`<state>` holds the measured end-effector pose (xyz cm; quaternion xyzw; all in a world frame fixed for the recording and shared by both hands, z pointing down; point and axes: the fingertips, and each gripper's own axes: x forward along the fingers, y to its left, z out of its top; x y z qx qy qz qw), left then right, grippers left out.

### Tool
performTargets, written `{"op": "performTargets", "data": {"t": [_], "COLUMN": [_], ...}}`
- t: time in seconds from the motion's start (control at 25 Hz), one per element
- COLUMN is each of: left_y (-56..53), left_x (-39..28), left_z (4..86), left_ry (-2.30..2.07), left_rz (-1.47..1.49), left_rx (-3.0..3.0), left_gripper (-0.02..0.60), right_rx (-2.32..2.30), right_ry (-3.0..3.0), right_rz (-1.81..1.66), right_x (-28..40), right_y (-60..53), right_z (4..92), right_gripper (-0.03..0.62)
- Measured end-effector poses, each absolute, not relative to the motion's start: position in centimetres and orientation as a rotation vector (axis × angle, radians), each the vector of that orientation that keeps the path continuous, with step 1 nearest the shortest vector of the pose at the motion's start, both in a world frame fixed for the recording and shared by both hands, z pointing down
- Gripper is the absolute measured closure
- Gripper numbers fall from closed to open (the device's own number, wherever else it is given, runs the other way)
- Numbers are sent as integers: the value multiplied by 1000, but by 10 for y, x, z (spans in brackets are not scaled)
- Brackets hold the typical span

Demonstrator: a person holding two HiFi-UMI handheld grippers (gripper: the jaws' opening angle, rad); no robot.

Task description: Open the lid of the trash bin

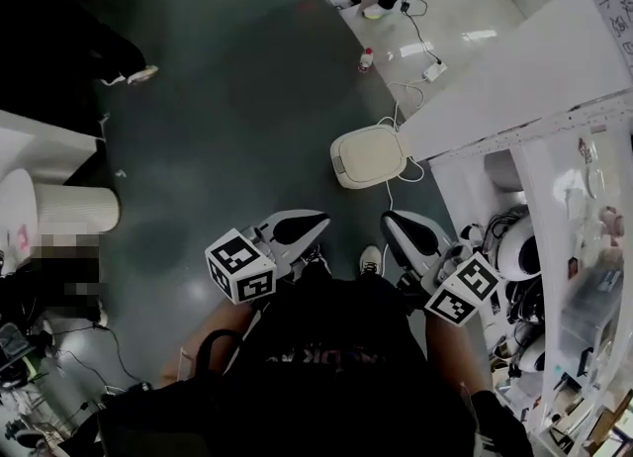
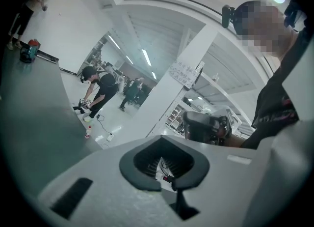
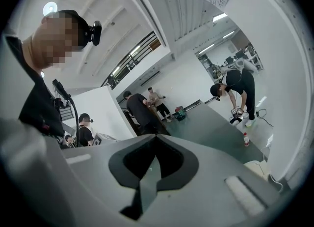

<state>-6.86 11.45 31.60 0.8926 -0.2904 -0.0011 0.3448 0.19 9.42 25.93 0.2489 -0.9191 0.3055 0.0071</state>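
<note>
The trash bin (image 1: pixel 369 155) is a small cream box with rounded corners. It stands on the dark floor beside a white partition, and its lid is down. A corner of the trash bin (image 3: pixel 258 168) shows low at the right in the right gripper view; the left gripper view does not show it. My left gripper (image 1: pixel 318 219) (image 2: pixel 164 140) and right gripper (image 1: pixel 393 220) (image 3: pixel 154 137) are held side by side close to my body. Both point toward the bin, well short of it. Their jaws are shut and hold nothing.
A white cable (image 1: pixel 401 114) runs from a power strip (image 1: pixel 433 71) past the bin. A bottle (image 1: pixel 366 59) stands further off. The partition (image 1: pixel 524 79) and shelves of gear (image 1: pixel 519 257) are on the right. A ribbed white cylinder (image 1: pixel 74 210) stands at the left. People stand in the distance.
</note>
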Motion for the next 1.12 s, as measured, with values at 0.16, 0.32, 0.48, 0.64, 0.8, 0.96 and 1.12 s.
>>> {"op": "performTargets", "data": {"t": [0.16,0.32,0.48,0.64,0.8,0.96,1.12], "left_y": [108,105,98,88,73,55,37], "left_x": [-76,-79,-84,-81,-78,-71,-66], "left_z": [323,327,340,359,377,410,458], "left_ry": [-725,-717,-751,-792,-832,-859,-878], "left_rz": [2,-17,-12,11,26,69,107], "left_rx": [2326,2322,2298,2271,2231,2173,2077], "left_gripper": [580,580,580,580,580,578,578], "right_rx": [822,836,818,773,743,741,728], "right_ry": [-2866,-2843,-2832,-2815,-2786,-2770,-2739], "right_rz": [920,924,926,920,858,868,914], "right_x": [-7,-8,-11,-9,-5,3,12], "right_y": [94,96,90,77,55,26,0], "right_z": [256,260,265,275,288,311,341], "right_gripper": [586,586,586,586,586,586,586]}}
